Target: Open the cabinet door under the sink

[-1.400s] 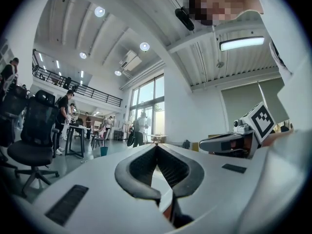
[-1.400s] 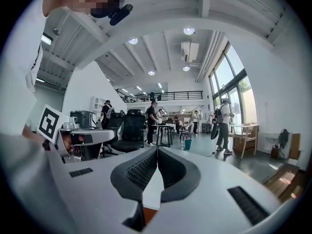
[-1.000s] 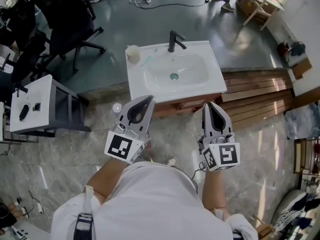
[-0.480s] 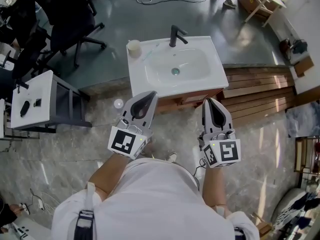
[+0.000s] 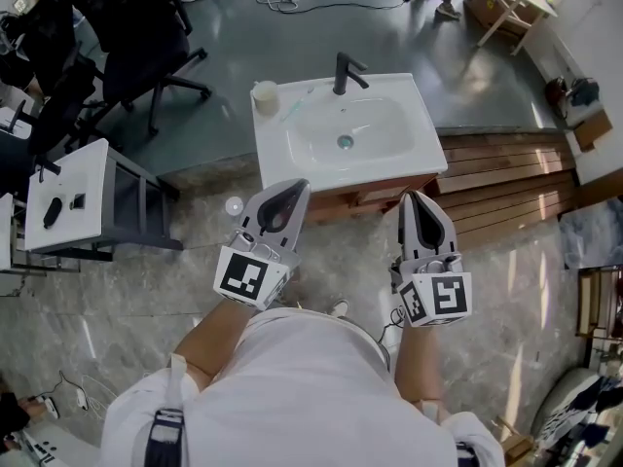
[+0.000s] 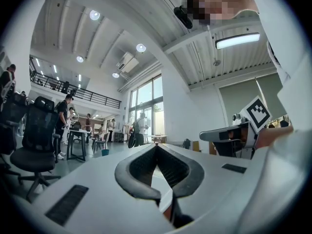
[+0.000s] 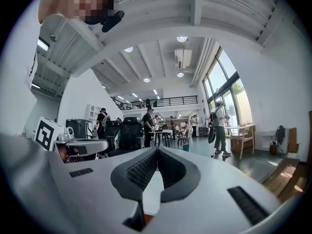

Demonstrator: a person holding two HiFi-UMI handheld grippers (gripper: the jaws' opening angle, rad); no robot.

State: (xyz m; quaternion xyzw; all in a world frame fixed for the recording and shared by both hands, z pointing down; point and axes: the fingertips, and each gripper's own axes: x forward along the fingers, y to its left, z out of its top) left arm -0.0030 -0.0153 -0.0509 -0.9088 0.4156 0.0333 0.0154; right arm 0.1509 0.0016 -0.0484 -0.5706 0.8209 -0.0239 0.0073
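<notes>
Just one sink (image 5: 321,163), two closed tools: left tool (image 5: 296,186), right tool (image 5: 408,197).

Two grippers: left gripper (image 5: 298,185), right gripper (image 5: 410,197). One white sink (image 5: 277,168), with one black faucet (image 5: 343,70) and one cup (image 5: 264,96) on its rim. One wooden cabinet (image 5: 362,197) underneath. One white side table (image 5: 60,202) off to the left. One black office chair (image 5: 146,42) clearly countable, the dark shapes beside it not. One stack of wooden planks (image 5: 506,168).
</notes>
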